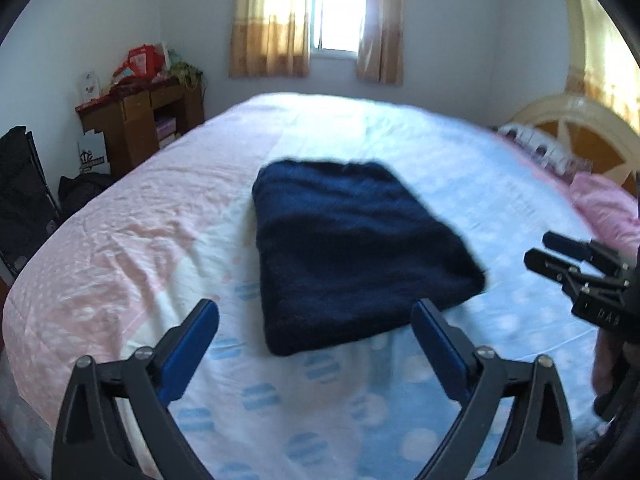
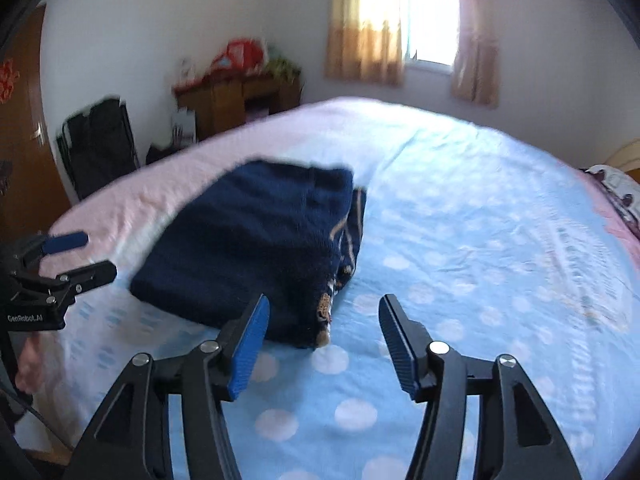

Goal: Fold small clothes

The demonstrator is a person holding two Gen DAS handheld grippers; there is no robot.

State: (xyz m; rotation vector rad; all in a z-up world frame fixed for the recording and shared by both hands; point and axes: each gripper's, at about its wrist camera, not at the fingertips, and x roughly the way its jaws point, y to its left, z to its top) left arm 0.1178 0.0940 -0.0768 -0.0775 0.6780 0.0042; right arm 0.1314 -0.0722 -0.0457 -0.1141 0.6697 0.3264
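Note:
A dark navy knitted garment [image 1: 352,252] lies folded into a flat rectangle on the bed; in the right wrist view [image 2: 256,248] tan pattern shows at its right folded edge. My left gripper [image 1: 316,312] is open and empty, just short of the garment's near edge; it also shows in the right wrist view [image 2: 80,254] at the left. My right gripper [image 2: 324,308] is open and empty, near the garment's near right corner. It also shows in the left wrist view [image 1: 540,250] to the right of the garment.
The bed sheet [image 1: 460,168] is light blue with white dots and pink at the left. A wooden desk [image 1: 136,128] with clutter stands by the far left wall. Pink pillows [image 1: 604,204] and a headboard [image 1: 580,128] are at the right. Black bags [image 2: 100,140] stand on the floor.

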